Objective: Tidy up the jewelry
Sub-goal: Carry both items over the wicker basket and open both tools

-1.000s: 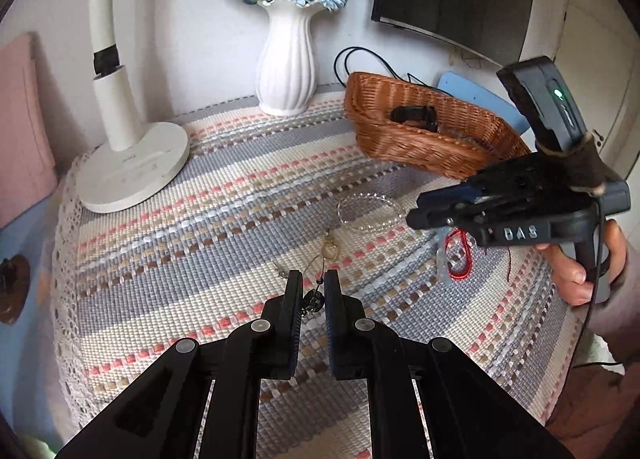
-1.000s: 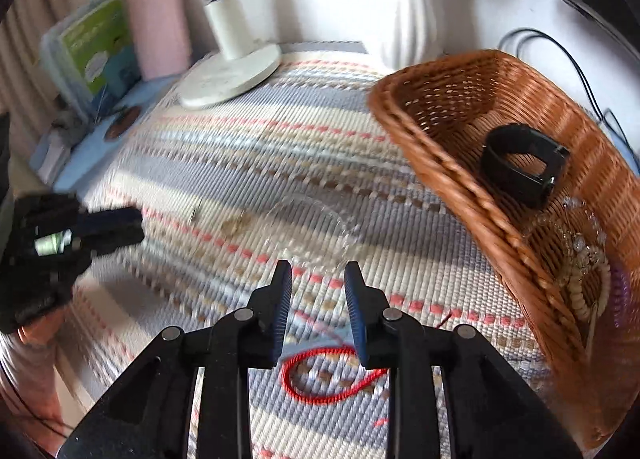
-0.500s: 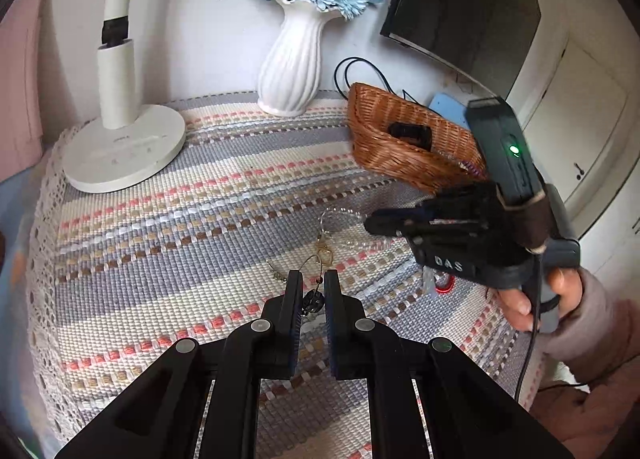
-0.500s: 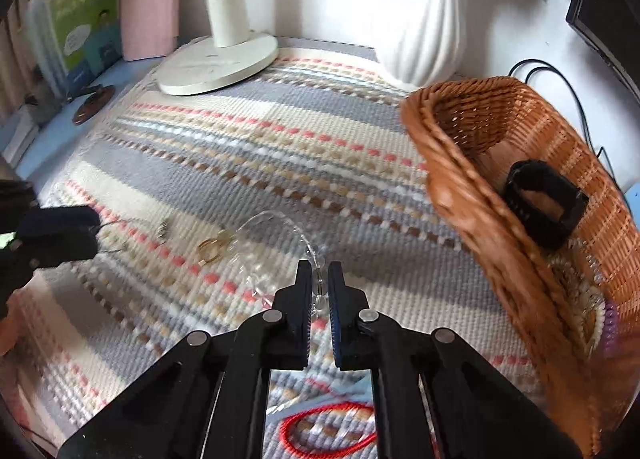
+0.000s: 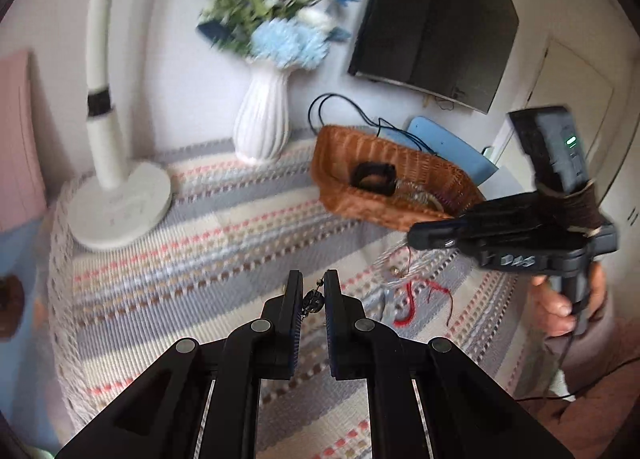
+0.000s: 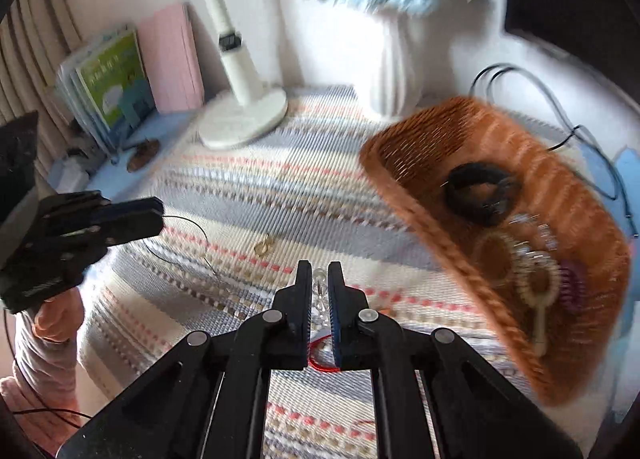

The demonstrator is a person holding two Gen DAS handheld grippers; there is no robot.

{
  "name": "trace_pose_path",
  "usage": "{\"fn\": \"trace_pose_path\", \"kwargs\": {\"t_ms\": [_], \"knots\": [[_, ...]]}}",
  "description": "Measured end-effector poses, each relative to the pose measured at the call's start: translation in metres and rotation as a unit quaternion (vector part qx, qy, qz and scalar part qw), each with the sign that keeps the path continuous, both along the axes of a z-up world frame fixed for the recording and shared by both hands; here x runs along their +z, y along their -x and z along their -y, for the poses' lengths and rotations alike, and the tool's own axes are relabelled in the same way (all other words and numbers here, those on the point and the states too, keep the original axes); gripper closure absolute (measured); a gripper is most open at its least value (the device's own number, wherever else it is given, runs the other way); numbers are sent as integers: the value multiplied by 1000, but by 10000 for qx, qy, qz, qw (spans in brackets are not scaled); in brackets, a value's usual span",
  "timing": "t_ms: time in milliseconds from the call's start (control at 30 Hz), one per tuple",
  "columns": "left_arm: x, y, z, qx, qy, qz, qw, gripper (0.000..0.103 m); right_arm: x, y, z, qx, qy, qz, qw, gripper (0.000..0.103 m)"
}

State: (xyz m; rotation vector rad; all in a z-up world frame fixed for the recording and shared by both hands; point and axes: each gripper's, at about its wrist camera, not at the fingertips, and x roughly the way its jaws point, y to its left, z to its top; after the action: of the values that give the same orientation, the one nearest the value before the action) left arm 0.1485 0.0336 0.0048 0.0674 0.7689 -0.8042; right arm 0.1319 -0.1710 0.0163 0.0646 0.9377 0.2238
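Note:
My left gripper (image 5: 313, 291) is shut on a thin necklace with a small dark pendant (image 5: 312, 301) and holds it above the striped cloth; its fine chain (image 6: 200, 235) trails down from the left gripper (image 6: 154, 213) in the right wrist view. My right gripper (image 6: 319, 283) is shut on a clear bead bracelet (image 6: 319, 279), lifted off the cloth; it hangs below the right gripper (image 5: 416, 237) as the bracelet (image 5: 400, 259). A wicker basket (image 6: 404, 195) at the right holds a black band (image 6: 480, 195) and beaded pieces (image 6: 532, 271). A red cord bracelet (image 5: 412, 299) lies on the cloth.
A white vase of blue flowers (image 5: 264, 119) and a white lamp base (image 5: 120, 207) stand at the back. A small gold charm (image 6: 264, 245) lies on the striped cloth (image 5: 200, 259). Books (image 6: 116, 83) stand at far left. A dark monitor (image 5: 432, 15) hangs behind the basket.
Both grippers have risen off the cloth with their pieces: the left with the necklace, the right with the clear bracelet. The right gripper has moved toward the basket side.

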Motion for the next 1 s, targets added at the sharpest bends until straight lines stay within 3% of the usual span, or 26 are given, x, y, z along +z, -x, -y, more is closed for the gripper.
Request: {"fn": "trace_pose_path", "kwargs": {"t_ms": [267,500,800,1000], "knots": [[39,-11,54,-308,122,337,9989,92,47,15,83,-890,24,529,9946,93],[55,-27,128,-449,100,394,9982,92,41,-6,148,-1552,26,437,9869,93],[32,-53,188,-747,-77,97,9971,92,6,-53,147,-1244,-265,118,9918,93],[-1,-86,196,-309,-611,15,9977,92,-16,-85,155,-1322,-196,-96,9910,93]]}}
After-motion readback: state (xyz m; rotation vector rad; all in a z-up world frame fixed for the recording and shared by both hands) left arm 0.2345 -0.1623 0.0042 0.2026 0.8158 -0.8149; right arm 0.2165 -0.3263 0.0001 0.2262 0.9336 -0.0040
